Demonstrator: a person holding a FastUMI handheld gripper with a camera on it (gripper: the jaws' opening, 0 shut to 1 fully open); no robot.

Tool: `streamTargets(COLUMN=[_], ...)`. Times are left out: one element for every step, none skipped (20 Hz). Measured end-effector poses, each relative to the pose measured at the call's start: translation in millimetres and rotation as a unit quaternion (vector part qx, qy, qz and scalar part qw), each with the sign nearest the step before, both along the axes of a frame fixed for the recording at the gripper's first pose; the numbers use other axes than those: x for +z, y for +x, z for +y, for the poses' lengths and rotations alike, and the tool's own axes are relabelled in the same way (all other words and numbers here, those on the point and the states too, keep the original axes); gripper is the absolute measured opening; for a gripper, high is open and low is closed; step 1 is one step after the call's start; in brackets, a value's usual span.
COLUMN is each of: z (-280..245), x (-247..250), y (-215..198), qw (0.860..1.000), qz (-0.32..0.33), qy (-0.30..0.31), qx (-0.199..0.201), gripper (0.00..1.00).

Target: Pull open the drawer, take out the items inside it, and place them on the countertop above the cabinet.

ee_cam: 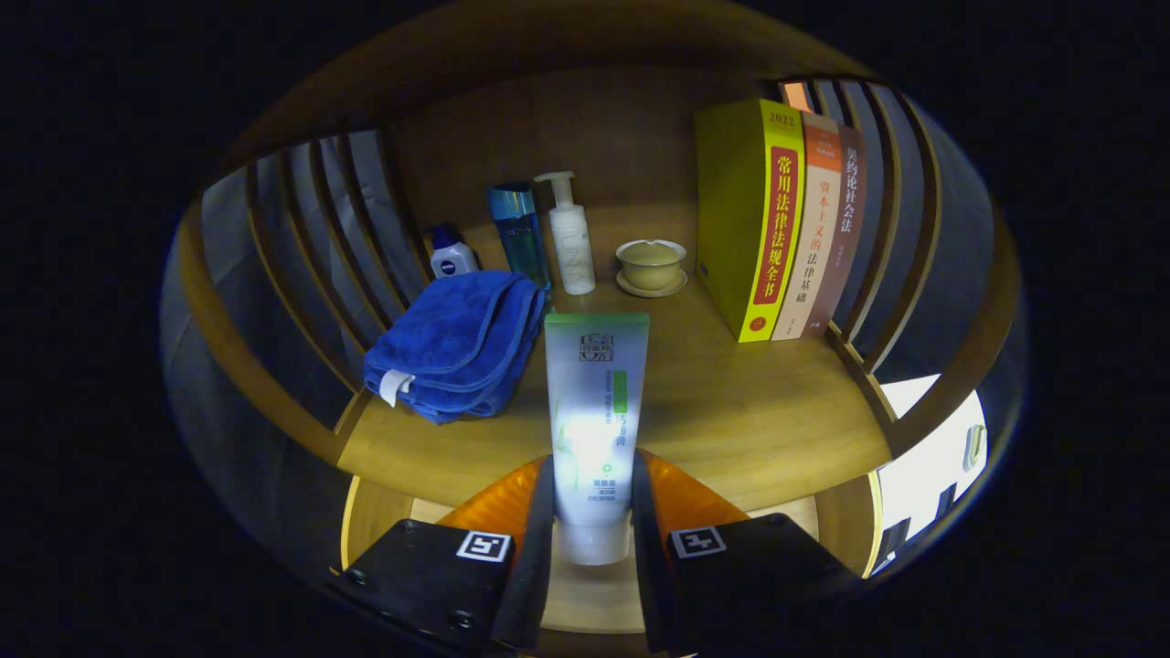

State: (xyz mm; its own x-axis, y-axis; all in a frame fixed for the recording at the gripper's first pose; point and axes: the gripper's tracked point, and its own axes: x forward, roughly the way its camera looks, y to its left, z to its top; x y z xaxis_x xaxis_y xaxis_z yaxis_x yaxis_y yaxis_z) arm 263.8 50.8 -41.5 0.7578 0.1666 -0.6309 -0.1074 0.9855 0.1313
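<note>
Here my tongs (592,512) clamp the white tube (594,411) from both sides, above the desk (731,411), beside the blue towel (457,347).

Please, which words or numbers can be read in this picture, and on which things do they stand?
"2022" and "常用法律法规全书": spine of the yellow book.
"资本主义的法律基础": spine of the middle book.
Brown book spine: too dim to read.
Tube, clamped in the hand-held gripper: print blurred by glare.
Small bottle: too small.
</note>
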Motion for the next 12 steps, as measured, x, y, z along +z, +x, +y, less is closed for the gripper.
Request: streamTargets(z=[1,1,1,1,1,0,-1,-1,-1,-2,-1,-1], x=[-5,-7,-12,-15,-18,-19,-21,-23,-24,-25,-28,-29], y=[6,9,13,15,17,19,21,23,25,26,26,28], qw=[1.0,1.0,1.0,1.0,1.0,1.0,1.0,1.0,1.0,1.0,0.999,0.999], qz=[0.007,0.009,0.015,0.02,0.022,0.024,0.024,0.026,0.027,0.027,0.031,0.029], qy=[0.002,0.007,0.007,0.007,0.006,0.006,0.006,0.006,0.007,0.008,0.01,0.013], qx=[0.001,-0.001,-0.002,-0.002,-0.004,-0.006,-0.006,-0.008,-0.008,-0.011,-0.01,-0.012], gripper=[0.5,0.5,0.5,0.5,0.5,0.5,0.5,0.5,0.5,0.5,0.5,0.5])
